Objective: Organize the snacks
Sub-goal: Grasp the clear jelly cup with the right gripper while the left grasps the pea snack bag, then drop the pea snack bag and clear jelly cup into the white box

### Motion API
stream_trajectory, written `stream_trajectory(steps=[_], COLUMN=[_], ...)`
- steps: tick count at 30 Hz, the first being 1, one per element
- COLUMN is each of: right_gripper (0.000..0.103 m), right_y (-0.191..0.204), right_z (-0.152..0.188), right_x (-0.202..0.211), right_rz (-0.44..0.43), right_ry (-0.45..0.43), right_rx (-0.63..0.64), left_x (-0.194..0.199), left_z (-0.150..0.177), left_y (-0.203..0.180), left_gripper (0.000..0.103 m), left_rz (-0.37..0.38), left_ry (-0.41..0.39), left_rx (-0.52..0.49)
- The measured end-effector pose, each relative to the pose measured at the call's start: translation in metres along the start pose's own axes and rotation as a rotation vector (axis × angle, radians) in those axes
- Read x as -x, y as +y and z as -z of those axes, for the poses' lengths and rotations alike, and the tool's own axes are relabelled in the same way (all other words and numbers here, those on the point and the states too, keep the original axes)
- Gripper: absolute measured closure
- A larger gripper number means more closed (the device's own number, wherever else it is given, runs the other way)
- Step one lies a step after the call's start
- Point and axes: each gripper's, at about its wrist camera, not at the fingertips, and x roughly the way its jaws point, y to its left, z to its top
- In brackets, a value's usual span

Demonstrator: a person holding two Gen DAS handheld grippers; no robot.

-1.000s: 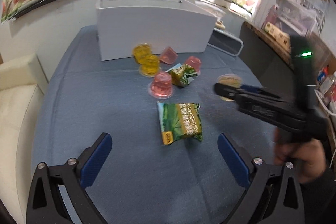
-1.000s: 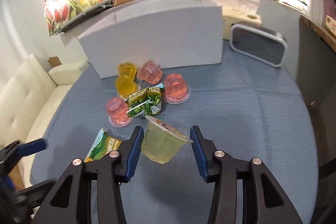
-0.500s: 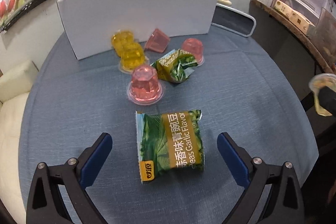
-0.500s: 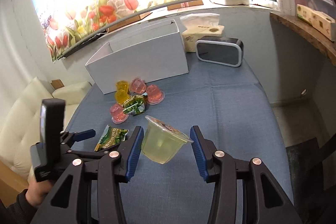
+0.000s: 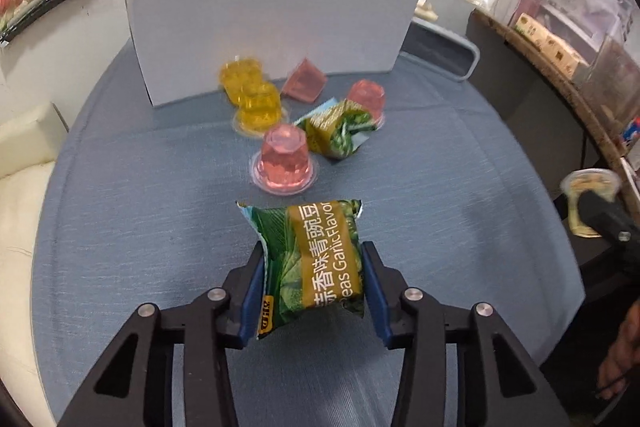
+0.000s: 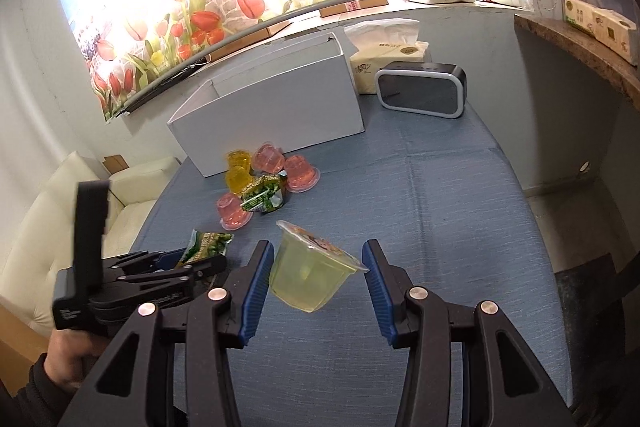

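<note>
Gripping a green pea packet (image 5: 314, 259), left tongs (image 5: 314, 277) (just closed).

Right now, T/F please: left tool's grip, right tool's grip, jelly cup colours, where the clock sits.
1. The left tool is closed on the green pea packet. True.
2. The right tool is empty. False: it holds a pale yellow jelly cup.
3. All jelly cups by the white box are pink. False: two yellow cups sit there too.
4. A clock stands right of the box in the right wrist view. True.
</note>
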Motion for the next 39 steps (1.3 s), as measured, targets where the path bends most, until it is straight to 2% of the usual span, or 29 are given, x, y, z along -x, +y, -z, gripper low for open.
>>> stream_trajectory(steps=[6, 9, 13, 17, 22, 26, 30, 34, 36, 38, 39], right_gripper=[0.053, 0.053, 0.053, 0.053, 0.053, 0.053, 0.053, 0.053, 0.052, 0.051, 0.042], right_y=[0.010, 0.017, 0.030, 0.046, 0.063, 0.068, 0.065, 0.056, 0.051, 0.046, 0.041], right_z=[-0.010, -0.025, -0.063, -0.118, -0.184, -0.218, -0.236, -0.241, -0.241, -0.240, -0.240], right_x=[-0.009, -0.016, -0.027, -0.044, -0.078, -0.117, -0.153, -0.176, -0.181, -0.186, -0.190], right_rz=[-0.021, -0.036, -0.061, -0.076, -0.075, -0.070, -0.086, -0.066, -0.060, -0.064, -0.074], right_ry=[0.001, 0.001, -0.017, -0.053, -0.067, -0.029, 0.019, 0.053, 0.060, 0.075, 0.096], right_rx=[0.022, 0.043, 0.070, 0.106, 0.144, 0.144, 0.121, 0.102, 0.098, 0.080, 0.058], left_x=[0.047, 0.066, 0.084, 0.098, 0.087, 0.057, 0.026, 0.006, 0.001, -0.003, -0.004], left_z=[-0.007, -0.022, -0.061, -0.115, -0.181, -0.221, -0.239, -0.241, -0.239, -0.238, -0.237], left_y=[0.003, 0.008, 0.019, 0.037, 0.054, 0.069, 0.080, 0.082, 0.082, 0.083, 0.084], left_gripper=[0.054, 0.054, 0.054, 0.054, 0.054, 0.054, 0.054, 0.052, 0.048, 0.035, 0.021], left_rz=[0.039, 0.059, 0.068, 0.057, 0.050, 0.034, 0.032, 0.008, 0.003, -0.020, -0.025], left_ry=[-0.081, -0.119, -0.178, -0.245, -0.276, -0.244, -0.188, -0.156, -0.152, -0.154, -0.160], left_rx=[0.006, 0.014, 0.028, 0.048, 0.058, 0.063, 0.064, 0.034, 0.030, 0.028, 0.025])
